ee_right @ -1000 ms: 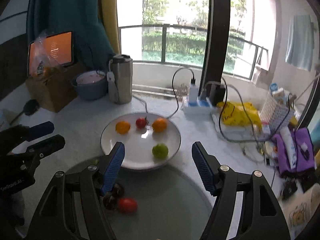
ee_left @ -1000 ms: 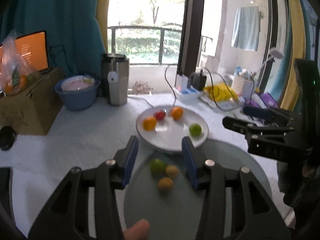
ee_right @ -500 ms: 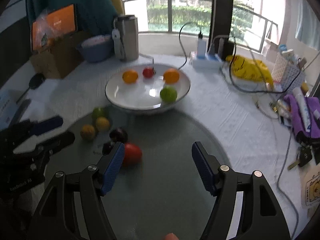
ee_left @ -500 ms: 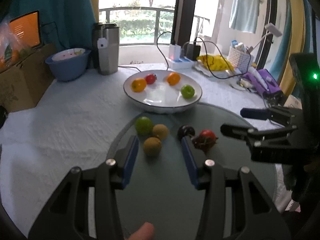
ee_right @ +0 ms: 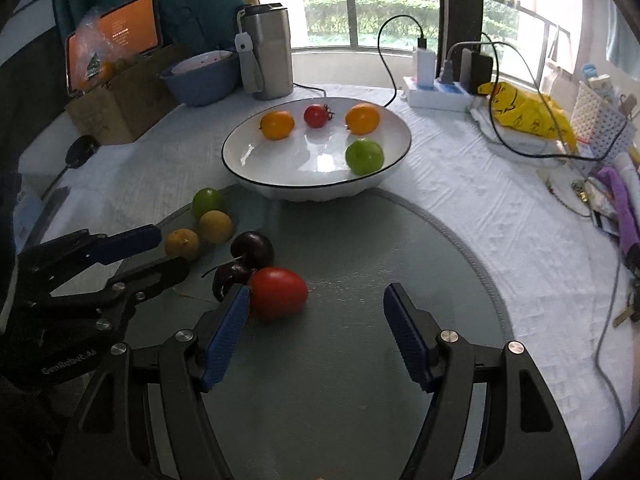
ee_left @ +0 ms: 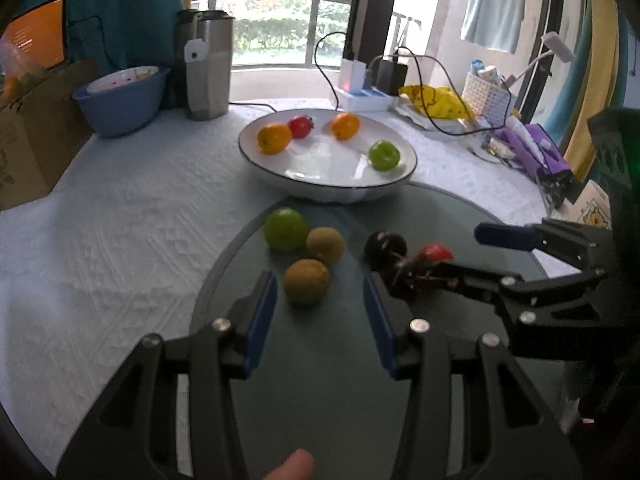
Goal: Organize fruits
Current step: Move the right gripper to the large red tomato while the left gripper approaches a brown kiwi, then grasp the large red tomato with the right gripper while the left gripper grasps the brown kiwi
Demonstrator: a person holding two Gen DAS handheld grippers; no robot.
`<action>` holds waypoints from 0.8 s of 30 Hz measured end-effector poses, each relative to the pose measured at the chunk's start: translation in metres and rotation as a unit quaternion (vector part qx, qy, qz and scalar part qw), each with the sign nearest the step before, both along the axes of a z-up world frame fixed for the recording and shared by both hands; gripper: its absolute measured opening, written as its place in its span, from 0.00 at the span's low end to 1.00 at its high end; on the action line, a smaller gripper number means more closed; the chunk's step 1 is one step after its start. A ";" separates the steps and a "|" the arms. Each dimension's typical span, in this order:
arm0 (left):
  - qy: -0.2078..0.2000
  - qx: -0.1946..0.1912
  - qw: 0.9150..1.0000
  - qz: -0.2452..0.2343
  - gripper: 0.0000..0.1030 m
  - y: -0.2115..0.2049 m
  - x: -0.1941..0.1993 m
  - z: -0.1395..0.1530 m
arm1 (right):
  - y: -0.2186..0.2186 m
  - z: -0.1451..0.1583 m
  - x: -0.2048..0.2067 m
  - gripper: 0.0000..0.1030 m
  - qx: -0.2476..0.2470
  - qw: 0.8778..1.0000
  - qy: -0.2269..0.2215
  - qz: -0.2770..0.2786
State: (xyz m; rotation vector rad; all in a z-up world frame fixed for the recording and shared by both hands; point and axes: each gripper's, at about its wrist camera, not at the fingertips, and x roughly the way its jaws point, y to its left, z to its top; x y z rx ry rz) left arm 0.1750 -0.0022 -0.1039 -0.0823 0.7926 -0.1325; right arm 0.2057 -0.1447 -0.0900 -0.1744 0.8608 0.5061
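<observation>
A: From the left wrist view, the left tool is spread wide and holds nothing. A brown fruit lies just ahead of it, between the two finger lines; a second brown fruit and a green fruit sit just beyond, touching one another, all on the glass mat of the bench.

B: And the white bowl?

A: Farther ahead, already carrying two oranges, a small tomato and a green apple. To the right, the right tool reaches in beside a dark plum, partly hiding a red tomato.

B: From the right wrist view, the right tool is also agape and empty. The red tomato lies just inside its left finger, seemingly touching the pad, with the plum just beyond. The left tool comes in from the left, near the brown fruit.

A: So I judge each tool is lining up on its own fruit, no grasp made yet.

B: Agreed. Next, the right tool likely needs to shift left to centre the tomato, then close gently. This view shows the whole tomato; the other hides most of it.
</observation>
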 end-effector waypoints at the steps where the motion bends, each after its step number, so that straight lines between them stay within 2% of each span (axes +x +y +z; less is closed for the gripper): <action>1: 0.003 0.002 1.000 0.000 0.45 0.000 0.001 -0.001 | 0.001 -0.001 0.001 0.71 0.003 1.000 0.002 0.002; 7: 0.014 -0.012 1.000 -0.012 0.45 0.003 0.006 -0.005 | 0.001 -0.009 0.004 0.70 0.026 0.999 0.037 0.019; 9: 0.028 -0.015 0.999 -0.016 0.45 0.004 0.009 -0.009 | 0.002 -0.010 0.000 0.70 0.030 0.998 0.036 0.030; 13: 0.031 -0.017 0.999 -0.020 0.45 0.005 0.009 -0.009 | 0.002 -0.011 -0.002 0.69 0.038 0.998 0.037 0.041; 20: 0.032 -0.005 0.999 -0.020 0.45 0.002 0.010 -0.010 | 0.002 -0.013 -0.009 0.58 0.043 0.997 0.037 0.059; 22: 0.032 -0.006 0.999 -0.019 0.43 0.002 0.010 -0.009 | 0.002 -0.013 -0.010 0.53 0.041 0.997 0.035 0.063; 24: 0.031 -0.004 0.999 -0.015 0.38 0.003 0.011 -0.009 | 0.003 -0.014 -0.011 0.43 0.044 0.996 0.035 0.069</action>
